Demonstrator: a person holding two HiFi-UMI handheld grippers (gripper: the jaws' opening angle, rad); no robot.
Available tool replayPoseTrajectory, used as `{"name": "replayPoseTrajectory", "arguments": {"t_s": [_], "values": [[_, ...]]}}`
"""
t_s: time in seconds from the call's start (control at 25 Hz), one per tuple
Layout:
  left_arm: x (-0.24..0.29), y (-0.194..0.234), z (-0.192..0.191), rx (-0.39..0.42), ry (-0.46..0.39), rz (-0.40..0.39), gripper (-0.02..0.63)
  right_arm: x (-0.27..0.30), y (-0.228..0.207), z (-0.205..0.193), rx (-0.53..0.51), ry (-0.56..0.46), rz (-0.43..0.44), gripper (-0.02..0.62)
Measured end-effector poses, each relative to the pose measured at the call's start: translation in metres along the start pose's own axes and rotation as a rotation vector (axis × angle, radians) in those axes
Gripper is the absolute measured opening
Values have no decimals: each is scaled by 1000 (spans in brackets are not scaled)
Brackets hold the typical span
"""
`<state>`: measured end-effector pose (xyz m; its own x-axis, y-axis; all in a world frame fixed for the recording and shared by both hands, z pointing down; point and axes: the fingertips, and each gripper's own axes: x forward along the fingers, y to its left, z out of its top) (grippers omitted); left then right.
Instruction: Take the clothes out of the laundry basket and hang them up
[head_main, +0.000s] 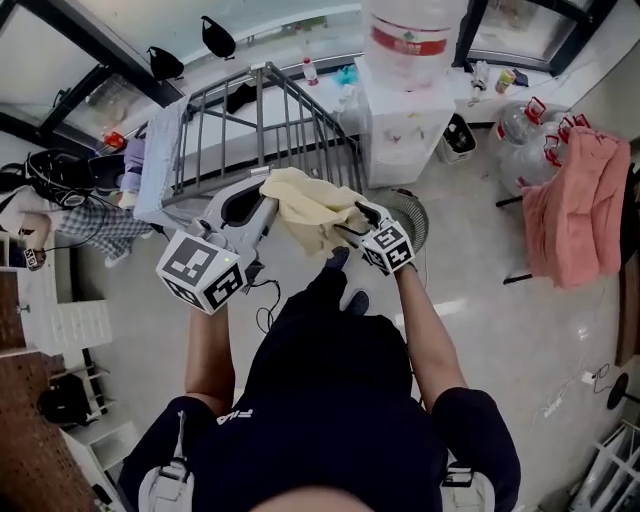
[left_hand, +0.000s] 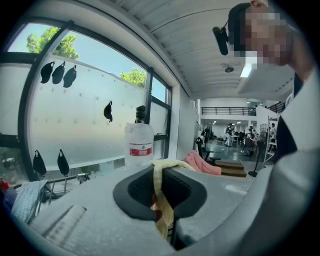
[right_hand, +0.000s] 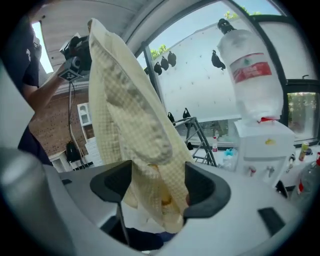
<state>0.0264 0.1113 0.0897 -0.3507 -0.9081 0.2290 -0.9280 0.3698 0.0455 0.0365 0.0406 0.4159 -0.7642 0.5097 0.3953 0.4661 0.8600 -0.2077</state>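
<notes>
A pale yellow checked cloth (head_main: 305, 200) hangs in the air in front of the person, above the floor. My left gripper (head_main: 268, 192) is shut on its upper edge; in the left gripper view the cloth (left_hand: 159, 172) is pinched in the closed jaws of that gripper (left_hand: 163, 197). My right gripper (head_main: 350, 226) is at the cloth's right side. In the right gripper view its jaws stand wide apart round the gripper's middle (right_hand: 157, 182), and the cloth (right_hand: 130, 100) hangs loosely between them without being pressed.
A grey drying rack (head_main: 265, 120) stands just beyond the cloth, with a pale garment (head_main: 158, 160) over its left end. A white water dispenser (head_main: 405, 125) is to its right. A pink garment (head_main: 575, 200) is draped at the far right, near spare water bottles (head_main: 520, 130).
</notes>
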Motion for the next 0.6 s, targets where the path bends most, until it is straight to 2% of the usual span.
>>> {"name": "replayPoseTrajectory", "arguments": {"t_s": [0.08, 0.12, 0.16, 0.2, 0.24, 0.44, 0.6], "values": [[-15, 9, 3, -6, -10, 36, 29, 23, 12, 17, -35, -41, 22, 309], [-23, 15, 4, -4, -14, 58, 31, 29, 16, 27, -52, -67, 18, 222], [-32, 22, 4, -3, -19, 86, 30, 32, 19, 36, -63, -95, 2, 109], [-42, 29, 5, -6, -27, 120, 31, 32, 21, 45, -65, -122, -14, 56], [-54, 38, 6, -12, -37, 158, 29, 29, 23, 53, -57, -145, -17, 35], [-121, 98, -10, -85, -60, 350, 31, 6, 28, 98, 4, -207, 58, 28], [-171, 136, -46, -133, -27, 465, 30, -10, 30, 154, -28, -246, 56, 28]]}}
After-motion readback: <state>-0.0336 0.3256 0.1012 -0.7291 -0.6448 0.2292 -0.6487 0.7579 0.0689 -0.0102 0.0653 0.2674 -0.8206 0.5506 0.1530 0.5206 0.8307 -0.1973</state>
